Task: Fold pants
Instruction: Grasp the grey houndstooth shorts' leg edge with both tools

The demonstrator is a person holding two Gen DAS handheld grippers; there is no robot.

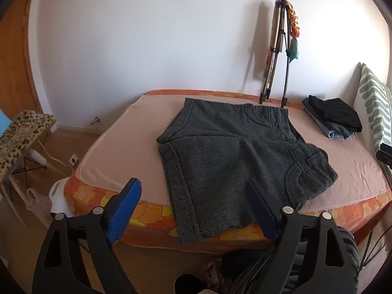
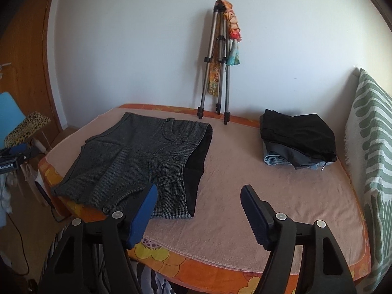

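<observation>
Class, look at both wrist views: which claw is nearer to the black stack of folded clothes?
Right. The right claw hangs open over the towel with the stack ahead and slightly right. The left claw is over the grey shorts, farther left.

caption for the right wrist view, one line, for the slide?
Open right gripper hovers at the bed's near edge, gray shorts spread left, folded clothes stack at far right.

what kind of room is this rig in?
Probably a bedroom at home: the grey shorts lie on a bed with a pink cover and floral mattress edge, folded clothes are stacked beside them, and a wooden door stands at left.
</observation>
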